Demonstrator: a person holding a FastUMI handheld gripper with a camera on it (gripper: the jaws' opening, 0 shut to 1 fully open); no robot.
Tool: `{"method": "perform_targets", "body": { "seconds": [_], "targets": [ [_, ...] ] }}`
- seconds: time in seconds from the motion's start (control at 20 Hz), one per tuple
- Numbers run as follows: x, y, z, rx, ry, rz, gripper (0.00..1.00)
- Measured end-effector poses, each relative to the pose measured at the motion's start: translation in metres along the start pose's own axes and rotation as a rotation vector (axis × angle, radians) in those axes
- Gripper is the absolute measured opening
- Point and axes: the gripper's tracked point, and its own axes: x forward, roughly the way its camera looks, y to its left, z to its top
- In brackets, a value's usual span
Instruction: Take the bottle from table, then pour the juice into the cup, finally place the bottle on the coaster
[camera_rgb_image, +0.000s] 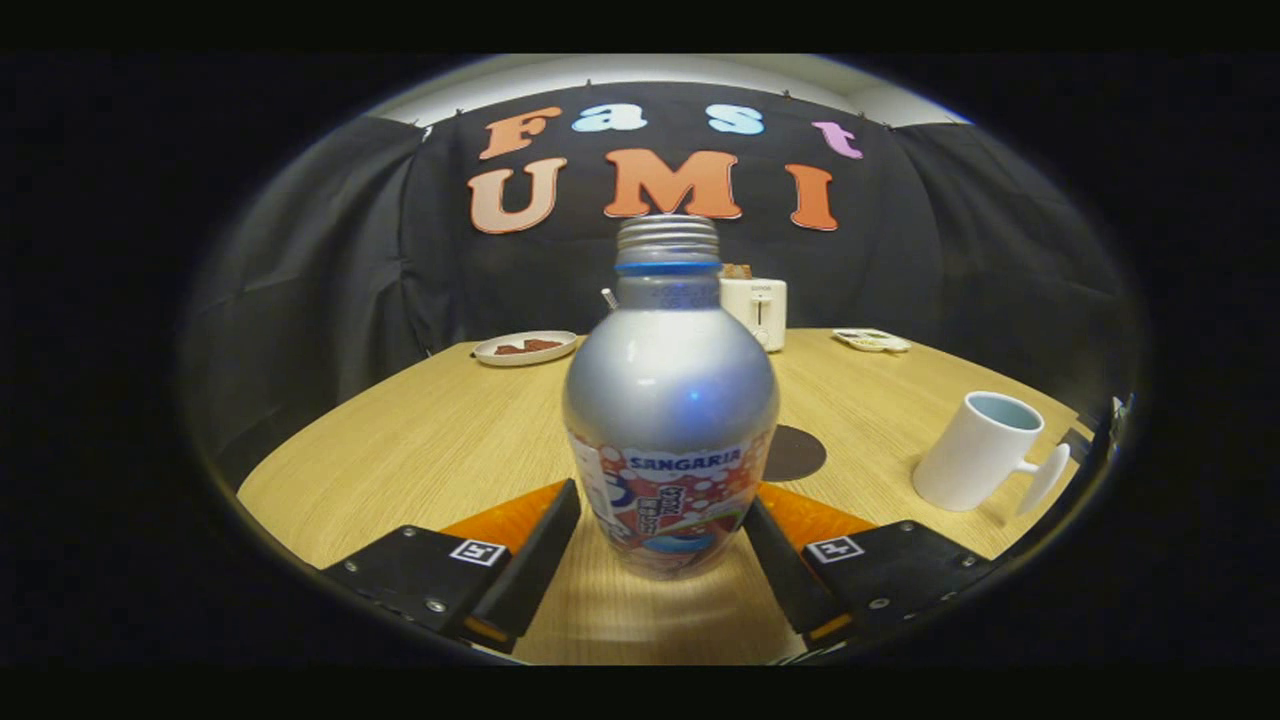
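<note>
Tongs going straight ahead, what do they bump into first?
The silver juice bottle. It stands between the open tongs, whose fingers are not quite touching it. The dark coaster lies behind it.

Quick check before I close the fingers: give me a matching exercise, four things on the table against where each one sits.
Things:
1. bottle
2. cup
3. coaster
4. toaster

Places:
A. far side of the table, beyond the bottle
B. between the open fingers of the gripper
C. on the table just behind the bottle, partly hidden by it
D. off to the right, handle toward the gripper

Pairs: 1-B, 2-D, 3-C, 4-A
</note>
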Motion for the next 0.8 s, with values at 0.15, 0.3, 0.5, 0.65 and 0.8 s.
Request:
{"method": "perform_targets", "body": {
  "seconds": [0.15,0.3,0.5,0.65,0.8],
  "targets": [
    [-0.001,-0.004,0.003,0.084,-0.004,0.003,0.78],
    [-0.005,-0.015,0.016,0.142,-0.035,-0.027,0.78],
    [-0.012,-0.021,0.043,0.274,-0.095,-0.014,0.78],
    [-0.014,-0.027,0.055,0.401,-0.119,0.000,0.78],
    [-0.008,-0.034,0.063,0.543,-0.133,-0.002,0.77]
  ]
}}
